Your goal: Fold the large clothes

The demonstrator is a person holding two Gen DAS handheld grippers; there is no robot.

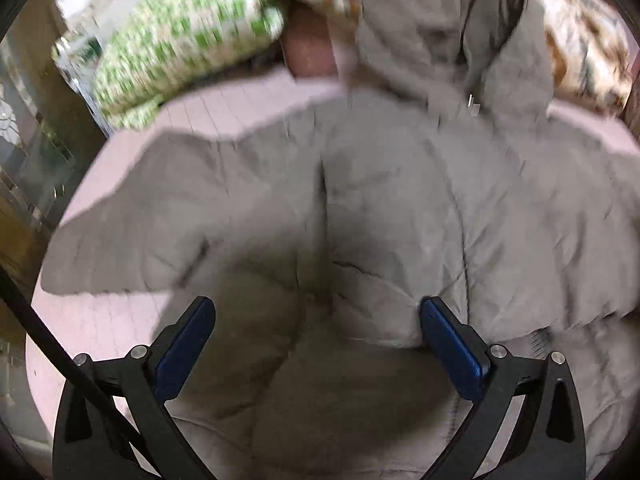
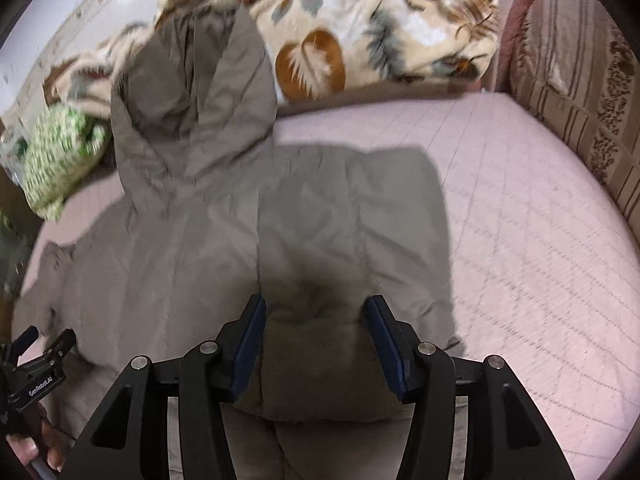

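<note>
**Grey jacket spread across the bed**

The padded grey jacket (image 2: pixel 208 240) lies flat on the pink quilted bed (image 2: pixel 520 220), its hood (image 2: pixel 192 108) reaching the far edge against a leaf-patterned blanket (image 2: pixel 360 28) and beside a green checked pillow (image 2: pixel 60 156). The left gripper (image 1: pixel 318 312) hangs over the jacket's body, fingers wide apart. The right gripper (image 2: pixel 316 312) sits above the folded side, fingers apart, with puffed fabric between them.

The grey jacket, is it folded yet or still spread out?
Partly folded: on the jacket, one side lies doubled over the body, the hood and other sleeve still spread.
</note>
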